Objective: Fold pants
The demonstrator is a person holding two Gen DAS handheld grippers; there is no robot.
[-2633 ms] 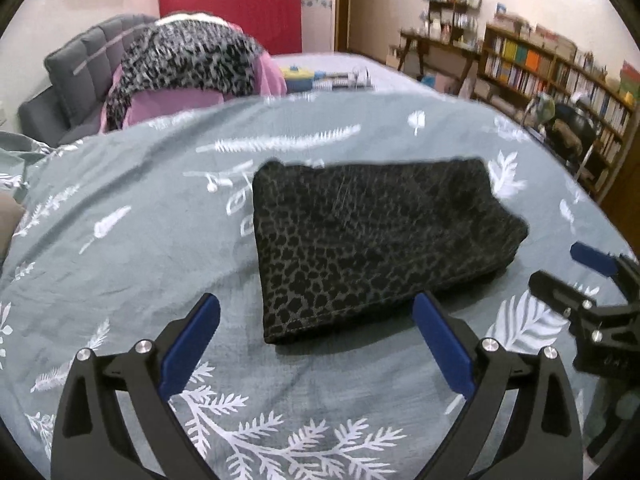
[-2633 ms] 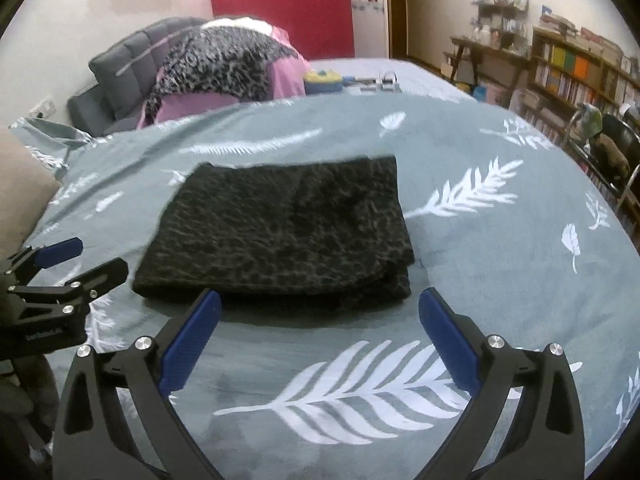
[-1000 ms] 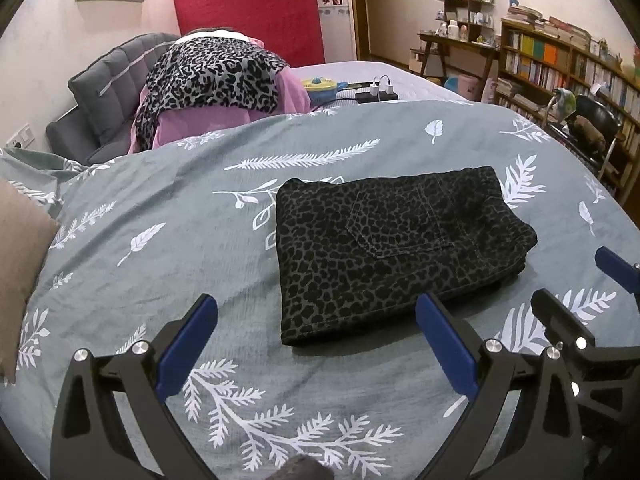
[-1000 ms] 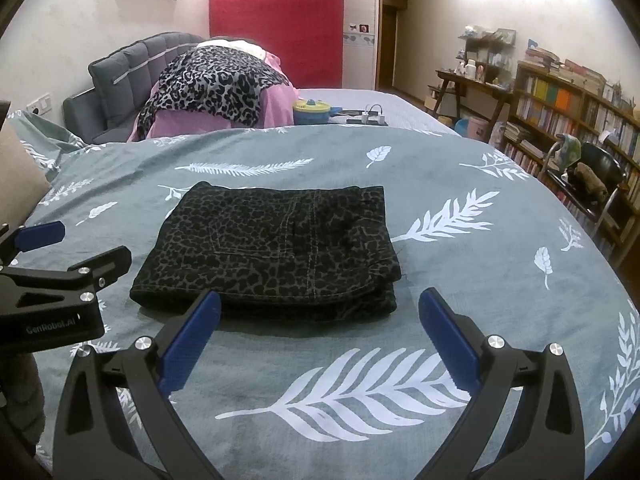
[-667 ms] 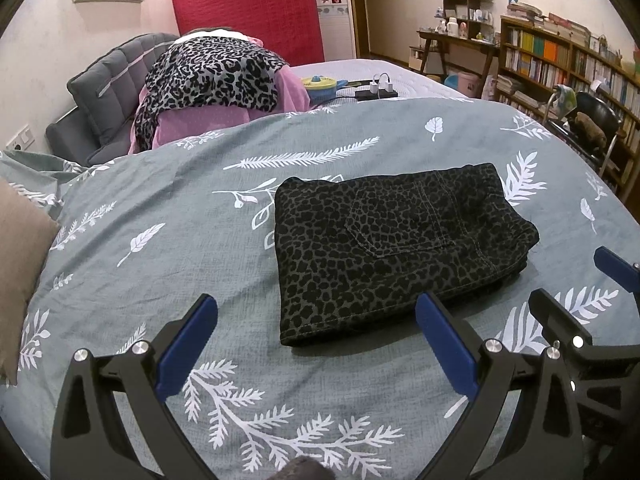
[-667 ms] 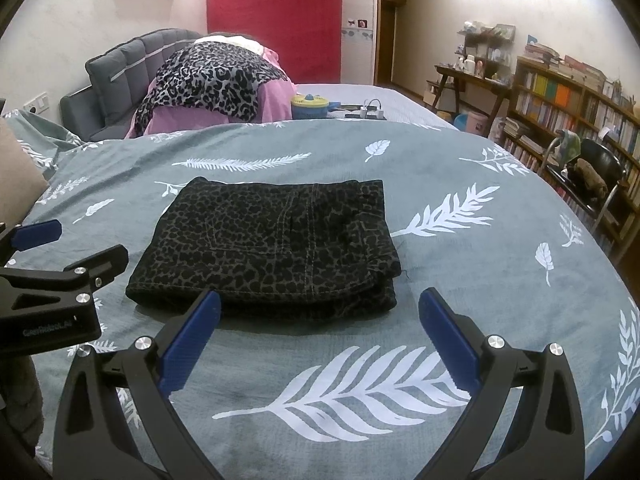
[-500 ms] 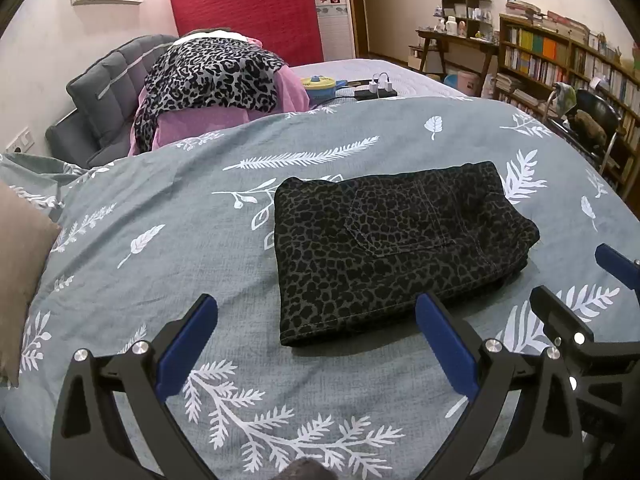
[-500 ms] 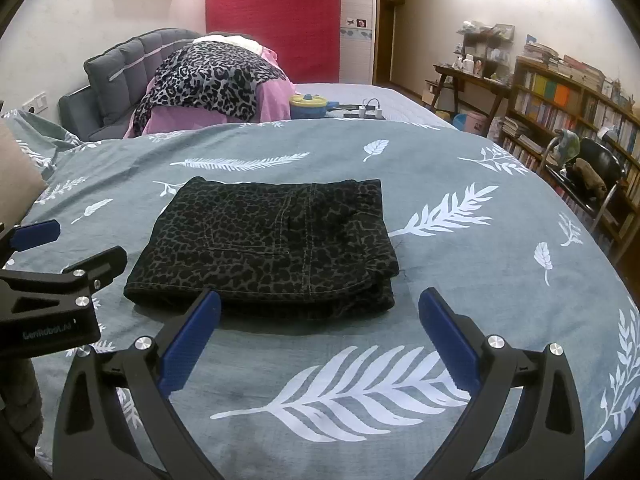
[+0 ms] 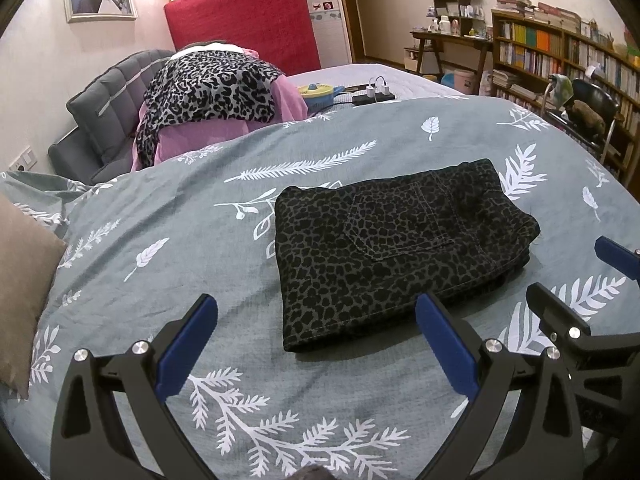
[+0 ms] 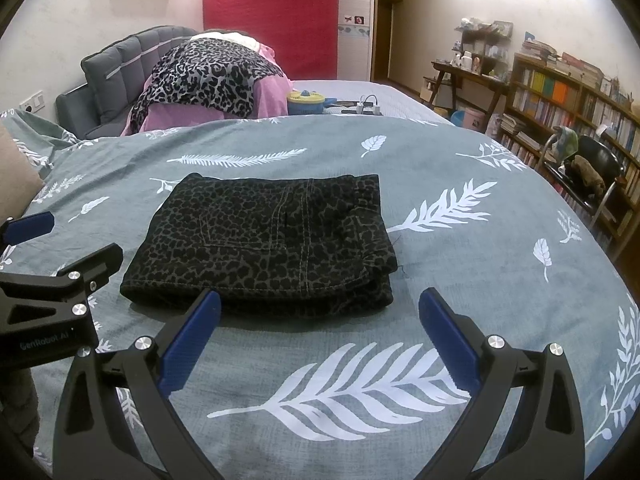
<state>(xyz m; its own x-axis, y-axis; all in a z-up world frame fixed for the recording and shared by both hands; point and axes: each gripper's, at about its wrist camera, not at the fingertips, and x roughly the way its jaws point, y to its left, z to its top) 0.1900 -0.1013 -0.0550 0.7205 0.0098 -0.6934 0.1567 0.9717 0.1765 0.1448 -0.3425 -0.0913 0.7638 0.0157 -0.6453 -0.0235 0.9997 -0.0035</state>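
The leopard-print pants (image 9: 396, 248) lie folded into a compact rectangle on the leaf-patterned bed cover (image 9: 152, 264), centre of both frames, long axis running left to right. They sit just ahead of both grippers, touching neither. The left gripper (image 9: 316, 344) and right gripper (image 10: 320, 336) both hold their fingers wide apart and empty. The fold looks finished; neither hand seems clearly nearer.

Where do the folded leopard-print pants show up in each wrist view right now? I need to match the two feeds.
Left wrist: the folded pants lie right of centre on the bedspread, beyond the open left claw.
Right wrist: the pants lie left of centre, just past the open right claw.
Shared landmark: the red headboard panel at the back wall.
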